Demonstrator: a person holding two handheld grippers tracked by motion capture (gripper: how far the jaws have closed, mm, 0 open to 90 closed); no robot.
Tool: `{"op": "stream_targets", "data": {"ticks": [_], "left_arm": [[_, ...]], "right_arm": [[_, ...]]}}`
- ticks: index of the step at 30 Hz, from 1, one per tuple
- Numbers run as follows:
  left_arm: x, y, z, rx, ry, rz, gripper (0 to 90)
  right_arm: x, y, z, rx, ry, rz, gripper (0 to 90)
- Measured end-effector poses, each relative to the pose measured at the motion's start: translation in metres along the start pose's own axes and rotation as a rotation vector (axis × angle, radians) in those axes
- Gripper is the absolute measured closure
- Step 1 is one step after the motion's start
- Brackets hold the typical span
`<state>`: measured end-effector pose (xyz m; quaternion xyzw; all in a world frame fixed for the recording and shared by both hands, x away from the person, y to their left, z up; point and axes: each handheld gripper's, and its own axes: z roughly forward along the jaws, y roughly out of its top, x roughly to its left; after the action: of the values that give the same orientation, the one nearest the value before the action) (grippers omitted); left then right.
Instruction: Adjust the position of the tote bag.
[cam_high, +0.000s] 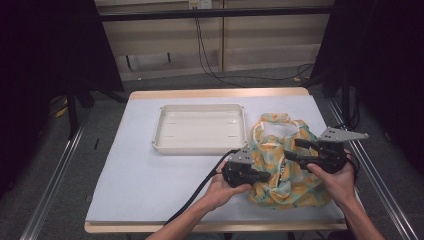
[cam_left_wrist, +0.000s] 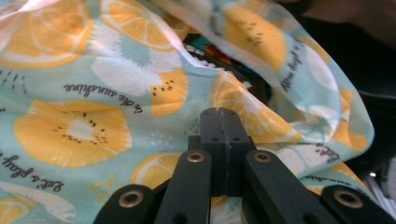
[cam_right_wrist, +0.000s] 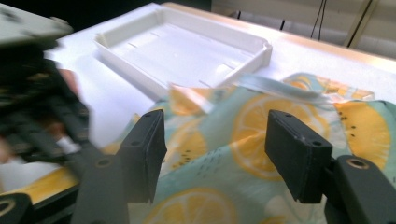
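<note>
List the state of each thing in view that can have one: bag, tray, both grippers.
Cloth bag: lying crumpled on the table, mouth open, something dark showing inside.
Tray: empty, flat on the table, left of the bag.
Left gripper: jaws shut, at the bag's left edge; whether they pinch the cloth cannot be told.
Right gripper: jaws open, above the bag, nothing between them.

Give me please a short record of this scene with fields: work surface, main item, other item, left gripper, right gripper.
work surface: white table
main item: fruit-print cloth bag, crumpled at the table's right side
other item: white tray, nothing seen in it, left of the bag
left gripper: jaws together at the bag's fabric; a pinched fold cannot be confirmed
right gripper: jaws apart above the bag, gripping nothing
</note>
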<state>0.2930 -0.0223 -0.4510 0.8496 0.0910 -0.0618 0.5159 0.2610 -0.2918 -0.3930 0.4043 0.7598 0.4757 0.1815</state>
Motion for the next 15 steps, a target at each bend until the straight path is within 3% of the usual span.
{"op": "stream_targets", "data": {"ticks": [1, 2, 5, 6, 10, 15], "left_arm": [[0.000, 0.000, 0.000, 0.000, 0.000, 0.000, 90.0], [-0.002, -0.001, -0.002, -0.009, -0.009, 0.002, 90.0], [-0.005, -0.004, -0.012, 0.000, -0.001, 0.000, 90.0], [-0.005, -0.005, -0.015, 0.003, 0.006, 0.001, 90.0], [-0.006, -0.008, -0.026, -0.023, 0.003, -0.009, 90.0], [-0.010, -0.011, -0.038, -0.040, 0.012, -0.006, 90.0]], "right_arm": [[0.000, 0.000, 0.000, 0.000, 0.000, 0.000, 38.0], [-0.004, -0.006, 0.007, 0.030, -0.023, 0.032, 42.4], [-0.005, -0.013, 0.010, 0.060, -0.023, 0.035, 50.2], [-0.006, -0.019, 0.008, 0.066, -0.023, 0.044, 64.1], [-0.006, -0.024, 0.004, 0.054, -0.017, 0.060, 88.9], [0.000, -0.018, -0.016, -0.028, -0.003, 0.043, 90.0]]}}
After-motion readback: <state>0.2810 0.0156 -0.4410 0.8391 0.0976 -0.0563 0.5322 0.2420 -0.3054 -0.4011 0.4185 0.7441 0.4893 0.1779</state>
